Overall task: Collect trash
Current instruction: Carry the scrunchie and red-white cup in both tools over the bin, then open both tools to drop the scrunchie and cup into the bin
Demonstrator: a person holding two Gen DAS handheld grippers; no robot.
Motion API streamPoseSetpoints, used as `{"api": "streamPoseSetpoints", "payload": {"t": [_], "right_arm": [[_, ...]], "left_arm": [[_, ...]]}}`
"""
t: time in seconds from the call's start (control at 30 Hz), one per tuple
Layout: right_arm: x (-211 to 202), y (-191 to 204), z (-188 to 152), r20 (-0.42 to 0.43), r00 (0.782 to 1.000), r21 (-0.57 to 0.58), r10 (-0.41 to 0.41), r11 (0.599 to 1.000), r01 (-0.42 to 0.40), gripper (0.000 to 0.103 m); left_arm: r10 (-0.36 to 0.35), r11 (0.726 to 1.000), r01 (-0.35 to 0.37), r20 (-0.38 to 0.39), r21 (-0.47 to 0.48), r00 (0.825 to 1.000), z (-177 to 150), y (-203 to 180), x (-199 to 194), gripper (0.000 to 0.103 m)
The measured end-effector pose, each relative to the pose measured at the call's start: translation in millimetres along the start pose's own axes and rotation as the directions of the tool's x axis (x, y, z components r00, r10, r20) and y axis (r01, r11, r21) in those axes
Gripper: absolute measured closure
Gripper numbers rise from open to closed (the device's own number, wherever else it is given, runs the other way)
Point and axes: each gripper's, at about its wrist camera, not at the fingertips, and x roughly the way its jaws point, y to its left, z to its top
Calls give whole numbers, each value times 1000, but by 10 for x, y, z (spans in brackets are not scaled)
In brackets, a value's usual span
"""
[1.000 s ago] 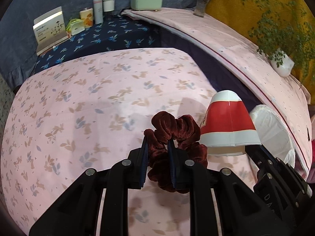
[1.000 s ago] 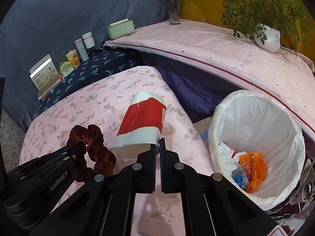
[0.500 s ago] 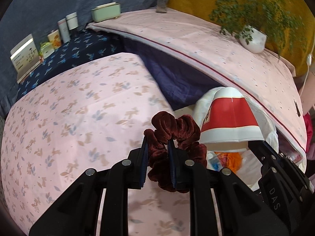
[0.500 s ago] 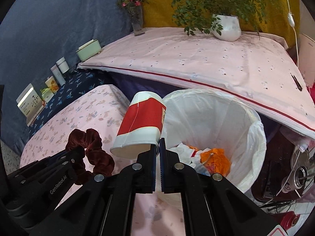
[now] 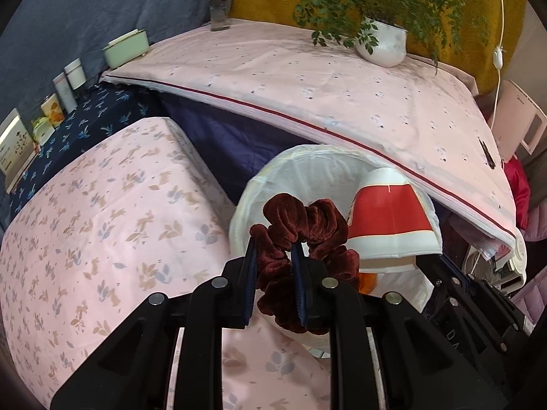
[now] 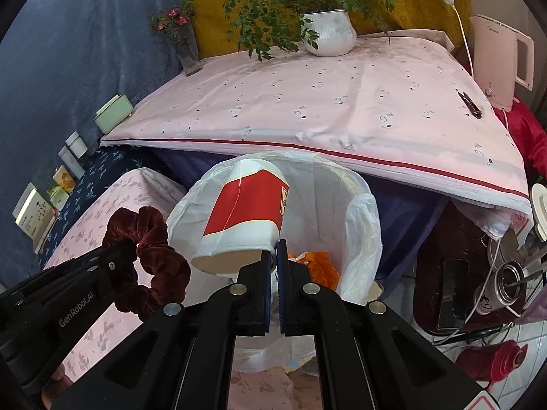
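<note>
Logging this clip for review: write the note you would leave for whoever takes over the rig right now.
Left gripper: jaws shut on the dark red scrunchie, held up at the near rim of the bin.
Right gripper: jaws shut on the rim of the red and white paper cup, held tilted over the bin's mouth.
White-lined bin: beside the pink floral table, with orange and white rubbish already inside.
Done: both items picked up and brought to the bin.
Left: release both into the bin. No other loose trash shows in these views.
</note>
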Motion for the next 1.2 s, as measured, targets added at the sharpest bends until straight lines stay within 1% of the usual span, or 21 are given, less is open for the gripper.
{"api": "streamPoseSetpoints", "payload": {"t": [0.1,0.13,0.17,0.2,0.27,0.3,0.33,0.37,0.47,0.63,0.73,0.77,0.9,0.97,1.1,1.13,1.2], "right_arm": [[5,-67,3,-1,1000,7,-5,1000,5,100],[8,-81,7,-1,1000,7,-7,1000,7,99],[10,-92,9,-1,1000,7,-7,1000,7,96],[8,-92,7,0,1000,8,-7,1000,7,95],[14,-102,11,3,1000,11,-8,1000,8,91],[24,-108,14,3,1000,11,-4,1000,4,90],[34,-107,20,1,1000,11,-4,1000,4,86],[41,-106,23,0,1000,11,-4,1000,4,83],[51,-101,28,1,1000,9,-2,1000,2,79],[58,-79,27,-4,1000,3,-1,1000,1,78],[42,-63,13,-3,1000,-4,-3,1000,3,74],[36,-56,11,-2,1000,-8,-5,1000,5,72],[14,-21,-10,-2,1000,-31,-12,999,12,70],[5,-10,-17,-4,1000,-41,-15,999,14,67],[-32,7,-35,-12,1000,-67,-22,998,21,67],[-47,13,-41,-11,1000,-73,-24,997,23,65],[-78,23,-51,-10,999,-90,-32,995,31,60]], "left_arm": [[-11,1000,11,-10,2,1000,21,-63,38,82],[-16,1000,16,-12,4,1000,27,-80,48,80],[-14,1000,14,-12,5,1000,32,-88,54,74],[-13,1000,13,-9,5,1000,37,-97,58,71],[-12,1000,12,-1,0,1000,43,-106,52,60],[-11,1000,11,3,-1,1000,45,-108,49,58],[-7,1000,7,7,-1,1000,48,-108,46,55],[-2,1000,2,10,1,1000,49,-106,47,54],[4,1000,-5,7,2,1000,54,-94,60,53],[13,1000,-13,2,-5,1000,50,-64,79,52],[19,1000,-19,4,-13,1000,40,-49,72,46],[21,1000,-21,6,-14,1000,36,-46,67,46],[29,1000,-28,8,-13,1000,12,-32,52,46],[34,999,-34,9,-14,999,-2,-14,41,44],[51,999,-51,14,-18,999,-47,28,15,43],[56,998,-56,14,-19,998,-61,44,8,42],[73,997,-73,15,-21,997,-94,79,-2,41]]}}
